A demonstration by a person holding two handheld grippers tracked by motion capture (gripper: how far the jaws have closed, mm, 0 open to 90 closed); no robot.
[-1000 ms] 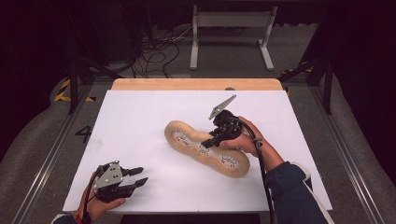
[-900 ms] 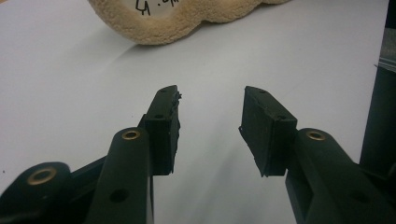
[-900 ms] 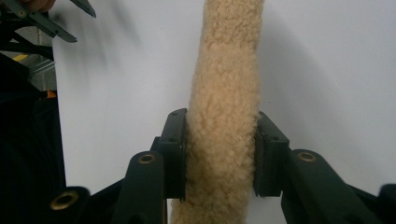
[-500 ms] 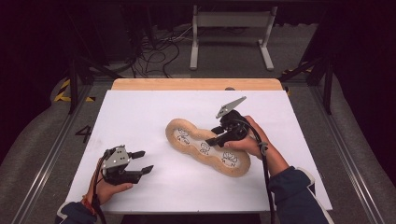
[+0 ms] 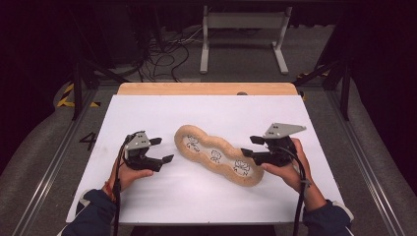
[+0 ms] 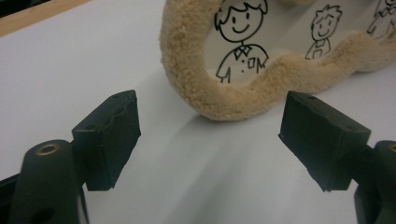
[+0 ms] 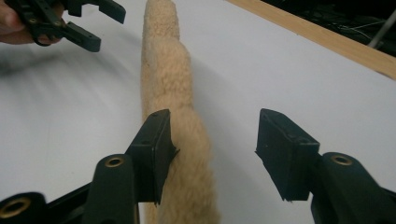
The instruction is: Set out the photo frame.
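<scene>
A long tan plush mat (image 5: 216, 155) with a fluffy rim and three cartoon figures drawn on its pale middle lies slantwise near the centre of the white table (image 5: 147, 113), flat and free of any grip. The right gripper (image 5: 252, 146) hangs at its near end, jaws just opened and parted with the fleecy edge beside one pad, apparently set to pinch that end. The left gripper (image 5: 162, 150) faces the far end, jaws also just opened wide with nothing between them, likely to take the other side.
</scene>
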